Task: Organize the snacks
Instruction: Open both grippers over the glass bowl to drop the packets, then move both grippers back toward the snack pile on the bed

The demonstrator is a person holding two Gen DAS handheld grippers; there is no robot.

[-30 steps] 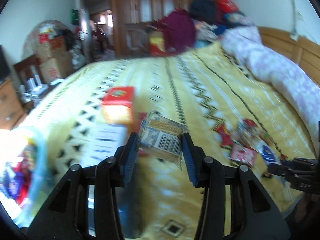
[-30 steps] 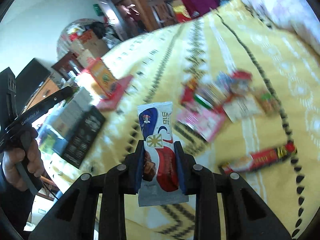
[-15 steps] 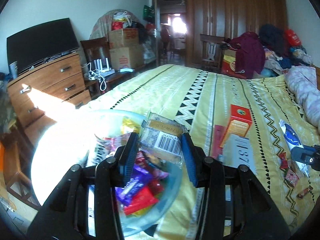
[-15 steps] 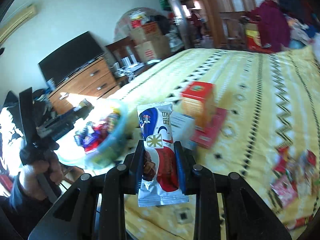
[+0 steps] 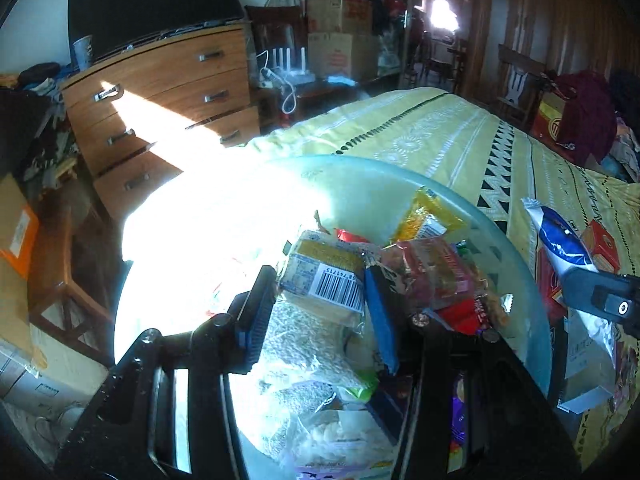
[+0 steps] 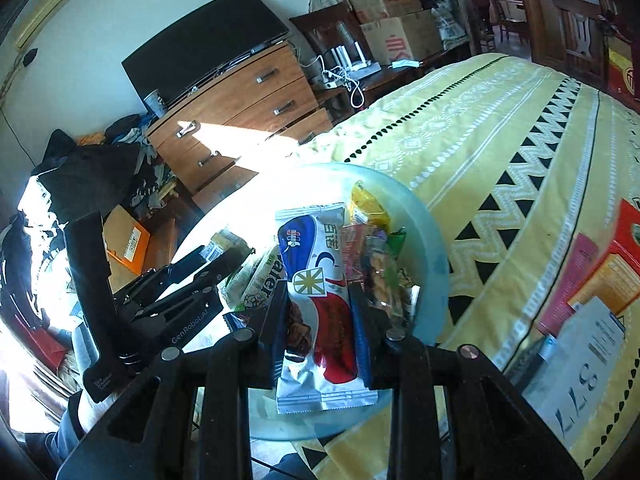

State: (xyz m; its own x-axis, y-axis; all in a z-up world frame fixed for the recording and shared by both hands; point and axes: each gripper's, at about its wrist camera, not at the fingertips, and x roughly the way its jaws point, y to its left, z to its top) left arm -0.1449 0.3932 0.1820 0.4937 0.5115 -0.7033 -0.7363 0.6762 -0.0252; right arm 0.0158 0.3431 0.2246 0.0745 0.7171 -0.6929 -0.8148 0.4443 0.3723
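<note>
**Both tools over the snack bowl, each with a packet**

The left tool [image 5: 320,312] has the barcoded cracker packet [image 5: 324,284] between its blue pads; its jaws are opening, and the packet sits against the right pad with a sliver of room at the left one. The right tool [image 6: 318,320] is clamped on a white, blue and red wafer packet [image 6: 320,300], which stands upright between the pads and sticks out above and below them.

Both tools hang above the pale blue bowl [image 5: 516,264], already heaped with wrapped snacks. From the right wrist view the left tool shows at 9 o'clock, its tips just inside the bowl's rim, well apart from the right tool. The bowl's near rim overhangs the edge of the bed [image 6: 500,128].

The bed's yellow patterned cover stretches open toward 1 and 2 o'clock. At 3 o'clock lie a red box [image 6: 616,264] and a white box [image 6: 580,360]. At 11 o'clock stands a wooden dresser [image 6: 248,108], sun-streaked, with a dark screen [image 6: 200,44] on top.
</note>
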